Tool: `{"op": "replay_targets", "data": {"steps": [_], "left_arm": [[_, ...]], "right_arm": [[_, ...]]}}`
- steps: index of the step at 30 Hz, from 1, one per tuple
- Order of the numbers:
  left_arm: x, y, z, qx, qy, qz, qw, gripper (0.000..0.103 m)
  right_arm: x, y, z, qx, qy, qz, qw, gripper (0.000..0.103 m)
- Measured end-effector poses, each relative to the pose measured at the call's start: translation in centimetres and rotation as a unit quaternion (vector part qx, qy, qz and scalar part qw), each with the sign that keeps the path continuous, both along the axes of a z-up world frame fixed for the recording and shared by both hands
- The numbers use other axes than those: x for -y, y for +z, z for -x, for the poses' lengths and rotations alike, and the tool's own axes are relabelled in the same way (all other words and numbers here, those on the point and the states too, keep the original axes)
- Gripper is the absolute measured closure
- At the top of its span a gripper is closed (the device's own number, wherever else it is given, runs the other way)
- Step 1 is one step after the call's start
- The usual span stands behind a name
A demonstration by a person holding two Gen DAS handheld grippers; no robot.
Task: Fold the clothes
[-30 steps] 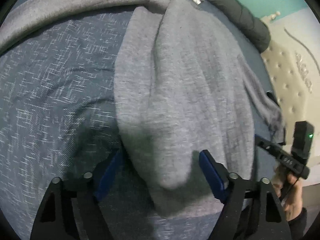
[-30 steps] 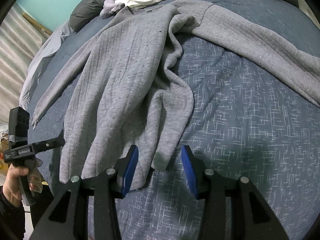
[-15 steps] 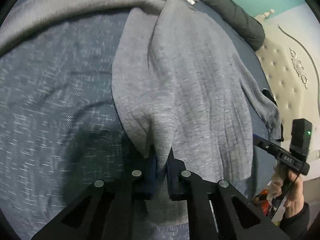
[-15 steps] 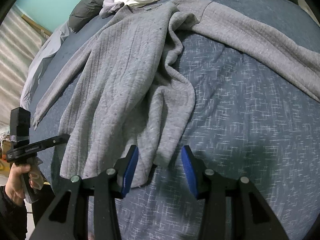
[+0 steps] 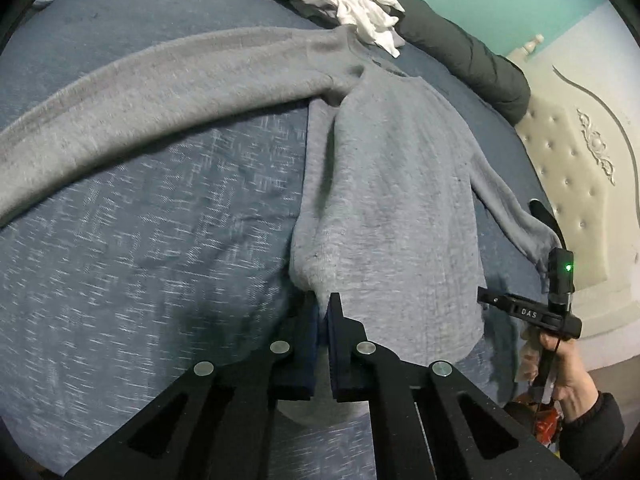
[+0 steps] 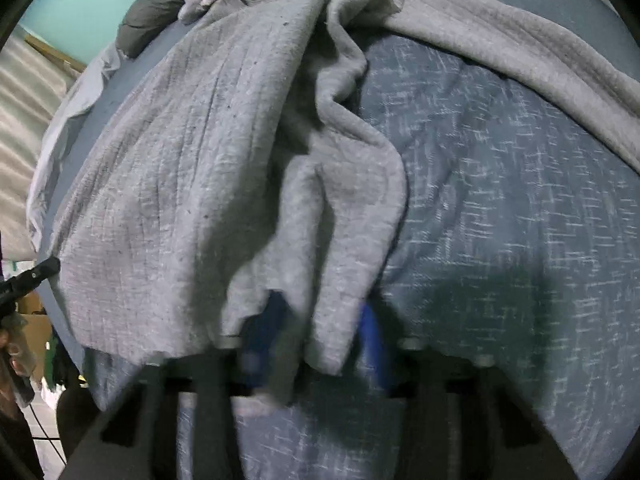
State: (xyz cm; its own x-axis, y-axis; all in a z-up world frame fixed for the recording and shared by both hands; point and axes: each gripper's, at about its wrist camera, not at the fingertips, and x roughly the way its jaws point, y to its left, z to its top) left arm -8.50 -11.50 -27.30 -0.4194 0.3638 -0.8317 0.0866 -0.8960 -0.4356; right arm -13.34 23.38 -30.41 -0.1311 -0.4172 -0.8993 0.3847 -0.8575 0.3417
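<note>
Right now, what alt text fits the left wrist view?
Left tongs shut on the hem of a grey sweater spread on a blue bedspread, one sleeve stretched left. A hand holds the other tongs at right.

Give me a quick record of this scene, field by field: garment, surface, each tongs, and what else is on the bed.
garment: grey sweater, spread out, one sleeve stretched sideways
surface: blue bed cover
left tongs: shut on the sweater's hem
right tongs: blurred, hem fabric between the fingers, closure unclear
other items: white cloth and dark bolster at the far end
</note>
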Motion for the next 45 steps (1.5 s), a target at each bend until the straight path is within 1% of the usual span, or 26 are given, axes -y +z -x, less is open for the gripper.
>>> {"op": "replay_targets", "data": {"steps": [2, 3, 11, 12, 14, 16, 19, 20, 23, 24, 26, 29, 32, 33, 35, 37, 39, 40, 41, 43, 45], "left_arm": [[0.6, 0.3, -0.5, -0.002, -0.004, 0.004, 1.0000, 0.099], [0.8, 0.4, -0.7, -0.003, -0.007, 0.006, 1.0000, 0.099], [2.2, 3.3, -2.3, -0.017, -0.016, 0.019, 0.9995, 0.100], [2.3, 3.7, -2.5, -0.018, -0.016, 0.021, 0.9995, 0.100], [2.6, 4.6, -2.9, -0.021, -0.017, 0.024, 0.9993, 0.100], [2.9, 5.4, -3.3, -0.023, -0.018, 0.028, 0.9992, 0.100], [3.3, 6.7, -3.9, -0.027, -0.019, 0.034, 0.9989, 0.100], [3.3, 6.6, -3.9, -0.024, -0.019, 0.036, 0.9989, 0.100], [3.5, 6.0, -3.9, -0.018, -0.015, 0.045, 0.9987, 0.100], [3.7, 5.6, -3.9, -0.013, -0.010, 0.042, 0.9990, 0.100], [3.7, 4.9, -4.0, -0.007, -0.011, 0.042, 0.9991, 0.100], [3.7, 3.9, -4.1, 0.002, -0.013, 0.041, 0.9991, 0.100], [3.6, 2.8, -3.8, 0.012, -0.016, 0.023, 0.9995, 0.099], [3.6, 2.4, -3.7, 0.015, -0.017, 0.017, 0.9996, 0.099], [3.4, 2.0, -3.6, 0.019, -0.020, 0.018, 0.9994, 0.099], [3.5, 1.8, -3.5, 0.022, -0.021, 0.015, 0.9994, 0.099], [3.4, 1.6, -3.3, 0.025, -0.024, 0.015, 0.9993, 0.099], [3.4, 1.5, -3.2, 0.026, -0.025, 0.016, 0.9992, 0.099], [3.3, 1.4, -3.1, 0.027, -0.027, 0.017, 0.9991, 0.099], [3.0, 1.4, -2.9, 0.028, -0.029, 0.018, 0.9990, 0.099], [2.8, 1.5, -2.8, 0.026, -0.030, 0.015, 0.9991, 0.099]], "right_arm": [[-0.1, 0.6, -0.2, -0.009, -0.002, 0.004, 1.000, 0.095], [-0.3, 1.1, -0.4, -0.015, -0.003, 0.007, 1.000, 0.096], [-4.8, 8.0, -2.3, -0.067, -0.001, 0.033, 0.997, 0.097], [-5.6, 9.0, -2.6, -0.071, 0.000, 0.040, 0.997, 0.099], [-7.1, 10.4, -3.3, -0.078, 0.000, 0.036, 0.996, 0.100], [-8.4, 11.1, -4.3, -0.077, 0.002, 0.038, 0.996, 0.100], [-9.1, 10.6, -4.7, -0.071, 0.001, 0.016, 0.997, 0.100], [-9.3, 10.0, -4.8, -0.067, -0.005, 0.015, 0.998, 0.100], [-9.6, 8.3, -4.7, -0.061, -0.016, 0.008, 0.998, 0.100], [-9.7, 7.9, -4.6, -0.056, -0.019, 0.001, 0.998, 0.100], [-10.2, 5.9, -4.6, -0.039, -0.026, -0.007, 0.999, 0.100], [-10.4, 3.7, -4.8, -0.030, -0.019, -0.027, 0.999, 0.100], [-10.8, 1.4, -4.2, -0.007, -0.029, -0.024, 0.999, 0.100], [-10.7, 0.9, -4.0, -0.005, -0.030, -0.024, 0.999, 0.098], [-10.6, 0.8, -3.7, -0.011, -0.034, -0.027, 0.999, 0.097], [-10.3, 1.5, -3.4, -0.028, -0.043, -0.028, 0.998, 0.090], [-9.8, 2.8, -3.2, -0.056, -0.044, -0.021, 0.997, 0.069], [-9.4, 3.4, -3.0, -0.068, -0.043, -0.017, 0.997, 0.065], [-8.7, 3.8, -2.9, -0.070, -0.032, -0.009, 0.997, 0.062], [-7.2, 3.9, -2.8, -0.068, -0.009, -0.006, 0.998, 0.061], [-5.5, 2.6, -2.4, -0.055, 0.019, -0.033, 0.998, 0.059]]}}
